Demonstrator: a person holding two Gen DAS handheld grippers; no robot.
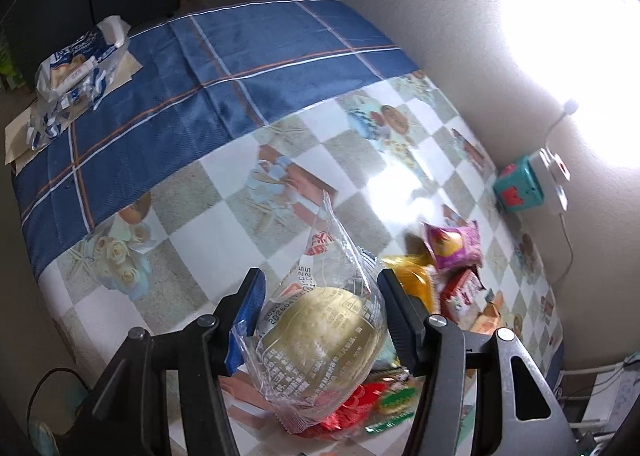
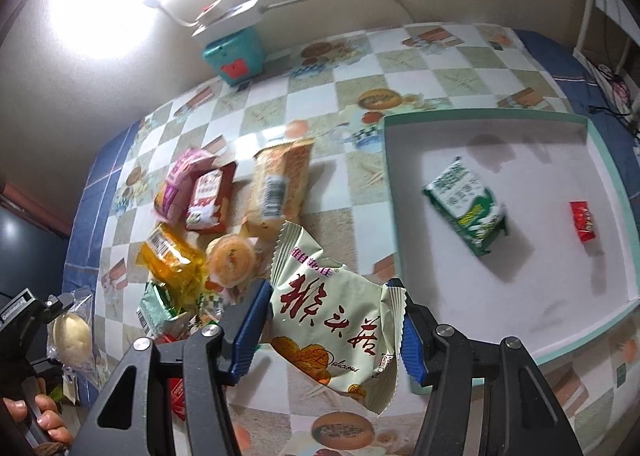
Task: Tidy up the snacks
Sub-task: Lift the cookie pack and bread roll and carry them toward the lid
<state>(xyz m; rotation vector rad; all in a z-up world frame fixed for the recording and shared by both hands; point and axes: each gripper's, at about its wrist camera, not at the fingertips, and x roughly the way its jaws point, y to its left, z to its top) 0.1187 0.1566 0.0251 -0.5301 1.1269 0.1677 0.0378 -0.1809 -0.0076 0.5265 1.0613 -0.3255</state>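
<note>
A clear-wrapped pale bun (image 1: pixel 320 340) is being clamped between the fingers of the left gripper (image 1: pixel 318 308), its wrapper's crimped top sticking up beyond the fingertips and its lower seal hanging below them. Just beyond the right-hand finger a yellow packet (image 1: pixel 416 280), a red packet (image 1: pixel 460 292) and a pink packet (image 1: pixel 456 242) are being seen in a loose heap, with red and green wrappers (image 1: pixel 372 408) lying under the bun. Ahead of the fingertips a wide bare stretch of checkered tablecloth (image 1: pixel 224 224) is being left open, running out to a blue plaid cloth (image 1: pixel 224 68) and the far table edge, where a blue-and-white bag (image 1: pixel 76 68) is resting off to the left-hand side. The wall is closing the table in on the right-hand side, with a teal box (image 1: pixel 520 188) against it. A pale green snack bag (image 2: pixel 336 316) is being gripped across its width by the fingers of the right gripper (image 2: pixel 334 320), held above the tablecloth. Beyond the left-hand finger the snack heap is crowding the surface: an orange round cake (image 2: pixel 232 260), a tan barcode packet (image 2: pixel 280 184). Beyond the right-hand finger a teal-rimmed white tray (image 2: pixel 616 192) is lying, its near corner just beside that fingertip; inside it a green packet (image 2: pixel 466 204) and a small red packet (image 2: pixel 583 221) are being kept well apart, much of the floor bare.
</note>
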